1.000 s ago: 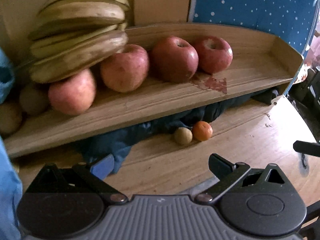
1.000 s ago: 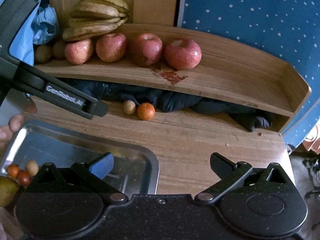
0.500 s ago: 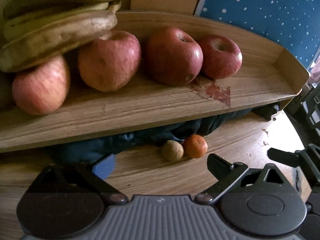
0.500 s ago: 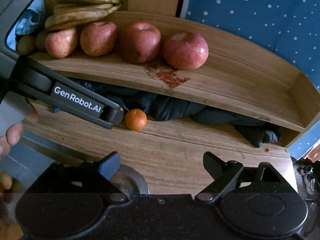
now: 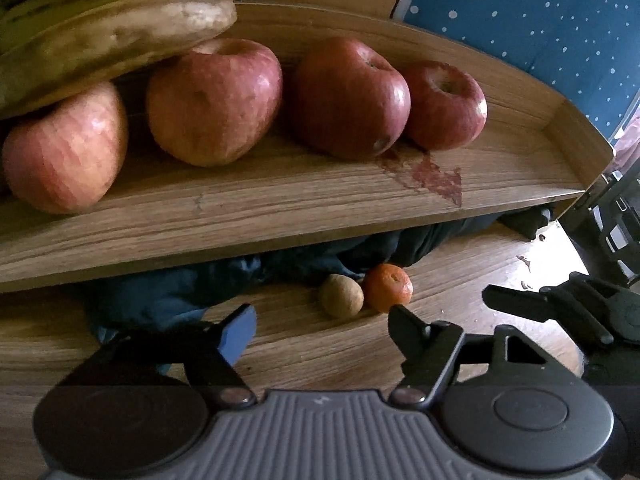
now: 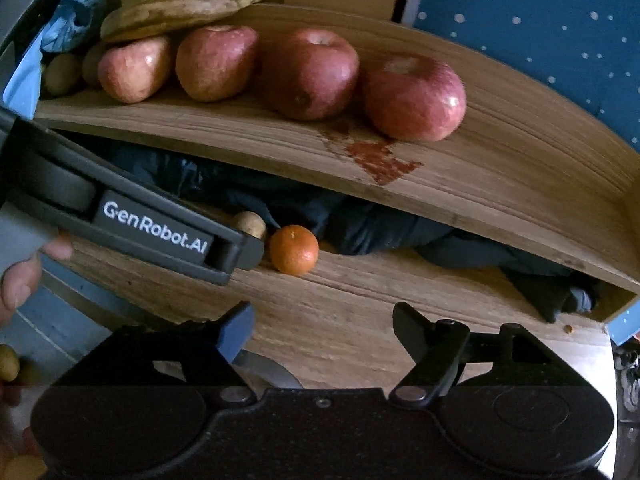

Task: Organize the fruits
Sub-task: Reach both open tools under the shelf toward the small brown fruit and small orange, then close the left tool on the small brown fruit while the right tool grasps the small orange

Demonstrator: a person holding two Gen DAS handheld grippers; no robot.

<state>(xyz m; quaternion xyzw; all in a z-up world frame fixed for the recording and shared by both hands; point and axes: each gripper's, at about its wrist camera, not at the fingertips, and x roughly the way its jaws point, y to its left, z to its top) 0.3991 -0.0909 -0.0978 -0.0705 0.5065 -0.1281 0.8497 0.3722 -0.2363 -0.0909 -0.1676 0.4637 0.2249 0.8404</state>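
Note:
A small orange (image 5: 387, 287) and a small brown round fruit (image 5: 341, 295) lie side by side on the wooden table under a raised wooden shelf (image 5: 280, 208). Both also show in the right wrist view, the orange (image 6: 294, 249) and the brown fruit (image 6: 251, 224). My left gripper (image 5: 322, 322) is open and empty, just short of the two fruits. My right gripper (image 6: 322, 320) is open and empty, farther back. The left gripper's body (image 6: 152, 228) crosses the right wrist view and partly hides the brown fruit. Several red apples (image 5: 348, 96) and bananas (image 5: 112, 36) sit on the shelf.
Dark blue cloth (image 5: 180, 288) is bundled under the shelf behind the small fruits. A metal tray's edge (image 6: 272, 372) shows by the right gripper, with small fruits (image 6: 8, 364) at the far left. A blue dotted fabric (image 5: 540, 20) hangs behind the shelf.
Both grippers have moved forward toward the shelf and the two small fruits. The left gripper has come close to them and now partly covers the brown fruit in the right wrist view.

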